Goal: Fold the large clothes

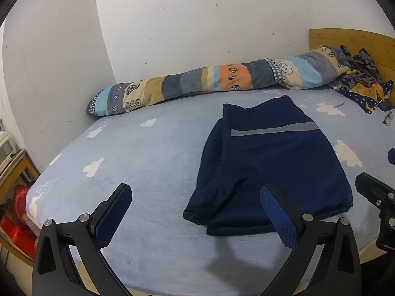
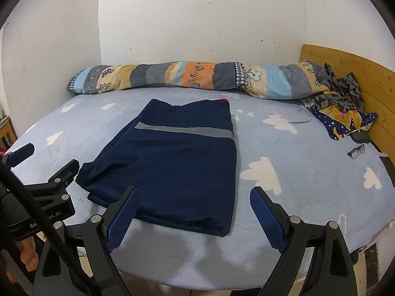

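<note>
A navy knit garment with a grey stripe [image 2: 170,162] lies folded on the cloud-print blue bedsheet [image 2: 308,180]; the left gripper [image 1: 195,212] and right gripper [image 2: 193,215] hover empty, jaws wide. Next fold likely wants both near corners pinched evenly.

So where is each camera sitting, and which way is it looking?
Left wrist: sits on the left claw, looking forward and down across the bed at the folded navy garment; its open fingers show, and the right claw's edge.
Right wrist: sits on the right claw, facing the same garment; its open fingers, the left claw and a bit of hand show.
Both share the garment, rolled quilt and wooden headboard.
</note>
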